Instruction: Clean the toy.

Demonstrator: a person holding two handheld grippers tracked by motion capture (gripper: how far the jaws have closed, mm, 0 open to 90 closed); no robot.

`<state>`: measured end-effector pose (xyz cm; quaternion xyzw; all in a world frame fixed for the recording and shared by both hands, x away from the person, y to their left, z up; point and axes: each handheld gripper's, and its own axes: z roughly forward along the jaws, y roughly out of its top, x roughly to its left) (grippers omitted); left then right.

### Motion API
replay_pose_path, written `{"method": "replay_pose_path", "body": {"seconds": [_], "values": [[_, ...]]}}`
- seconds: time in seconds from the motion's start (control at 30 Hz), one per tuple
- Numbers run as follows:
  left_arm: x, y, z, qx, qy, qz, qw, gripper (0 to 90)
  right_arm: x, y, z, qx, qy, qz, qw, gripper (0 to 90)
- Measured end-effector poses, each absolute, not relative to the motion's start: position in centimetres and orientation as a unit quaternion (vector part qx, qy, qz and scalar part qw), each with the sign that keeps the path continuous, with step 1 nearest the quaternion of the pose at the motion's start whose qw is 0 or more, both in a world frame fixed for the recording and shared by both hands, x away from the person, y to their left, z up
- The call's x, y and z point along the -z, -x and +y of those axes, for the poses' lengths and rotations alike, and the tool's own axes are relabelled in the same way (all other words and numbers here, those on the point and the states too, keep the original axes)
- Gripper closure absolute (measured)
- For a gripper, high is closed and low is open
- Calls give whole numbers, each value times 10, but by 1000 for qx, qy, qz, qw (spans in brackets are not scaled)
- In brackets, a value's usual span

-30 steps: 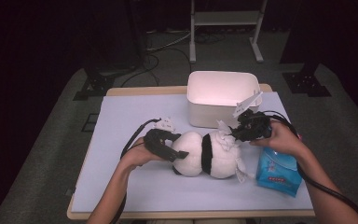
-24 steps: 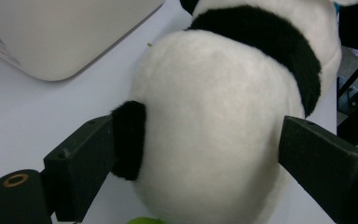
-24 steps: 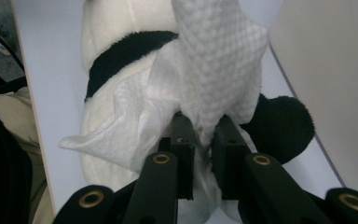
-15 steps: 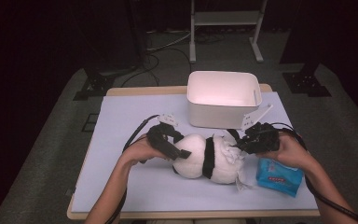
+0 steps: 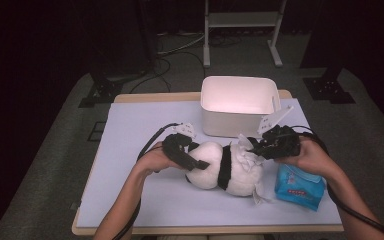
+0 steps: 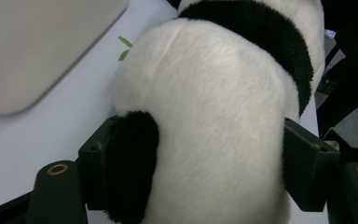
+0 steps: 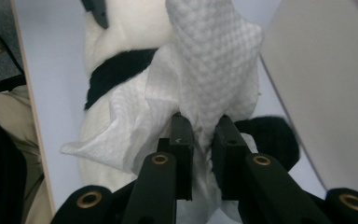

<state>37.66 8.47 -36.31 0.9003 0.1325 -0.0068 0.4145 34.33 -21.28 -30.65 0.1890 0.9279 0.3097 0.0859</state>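
Note:
A black and white panda plush (image 5: pixel 230 167) lies on its side on the white table mat. My left gripper (image 5: pixel 200 164) holds its round head (image 6: pixel 205 116). The jaws have just been closing, and the pads press into the fur on both sides. My right gripper (image 5: pixel 254 146) is shut on a white textured wipe (image 7: pixel 214 60), pinched between its fingertips (image 7: pixel 200 135). The wipe (image 5: pixel 245 156) rests against the panda's body (image 7: pixel 121 28) at the right end.
A white plastic bin (image 5: pixel 235 79) stands open just behind the panda, its wall close to both grippers (image 6: pixel 42 46) (image 7: pixel 321 93). A blue pack of wipes (image 5: pixel 300 186) lies under the right hand. The mat's left part is bare.
The right hand has shifted slightly down and right with the wipe over the panda's body. The left hand has stayed at the panda's head.

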Motion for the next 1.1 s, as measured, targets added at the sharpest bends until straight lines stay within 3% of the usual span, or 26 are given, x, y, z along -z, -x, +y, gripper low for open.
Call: {"method": "replay_pose_path", "body": {"seconds": [0.4, 0.53, 0.77, 1.1], "values": [[344, -382, 91, -65, -898, 111, 421, 288, 297, -391, -202, -293, -216, 928, 83, 795], [353, -379, 92, -49, -902, 120, 413, 261, 305, -391, -195, -280, -211, 934, 66, 797], [360, -372, 96, -11, -908, 143, 393, 99, 312, -372, -187, -284, -186, 939, 55, 801], [359, -372, 92, 32, -914, 144, 379, 33, 315, -348, -184, -297, -157, 941, 52, 801]]}}
